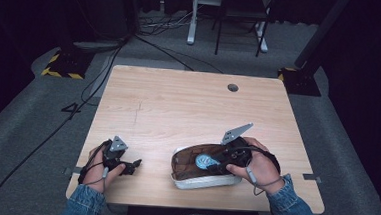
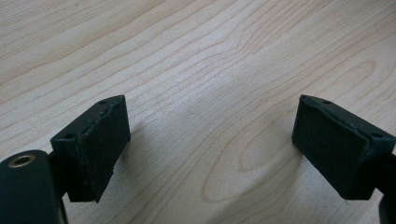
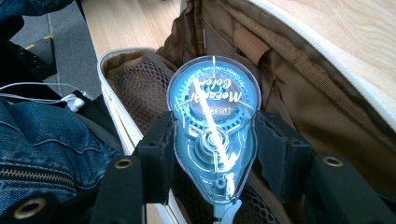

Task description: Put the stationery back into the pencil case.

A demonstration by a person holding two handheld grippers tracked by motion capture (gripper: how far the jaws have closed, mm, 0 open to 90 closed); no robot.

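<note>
Pale wooden counter (image 1: 188, 107), grain running lengthwise, with a small round grommet hole (image 1: 233, 87) near the far edge, well away from the pencil case. Open pencil case (image 1: 195, 168) lying near the counter's front edge, right of middle: white zipped rim, brown fabric lining, mesh pocket inside (image 3: 149, 84), flap folded back (image 3: 299, 84). Right hand-held gripper (image 1: 214, 164) reaching in from the case's right side, grey three-cornered plate (image 1: 236, 133) tilted above it, beyond the case's far rim; right hand (image 1: 261, 167) wrapped around its body, denim sleeve (image 1: 292, 209) trailing back toward the front edge. Clenched on a blue translucent correction tape dispenser (image 3: 214, 140): black pads (image 3: 156, 154) pressing both flat sides, rounded end pointing away from the camera, white nozzle toward the bottom of the right gripper view. Dispenser positioned within the case's opening, over the mesh and brown lining (image 1: 205, 161); whether resting on the lining or just above it, cannot tell. Left hand-held gripper (image 1: 134, 165) well to the left of the case, low over bare counter (image 2: 210, 93), held by the left hand (image 1: 102, 169). Released: jaws spread wide, nothing between the pads (image 2: 95, 140), only wood grain beyond.
</note>
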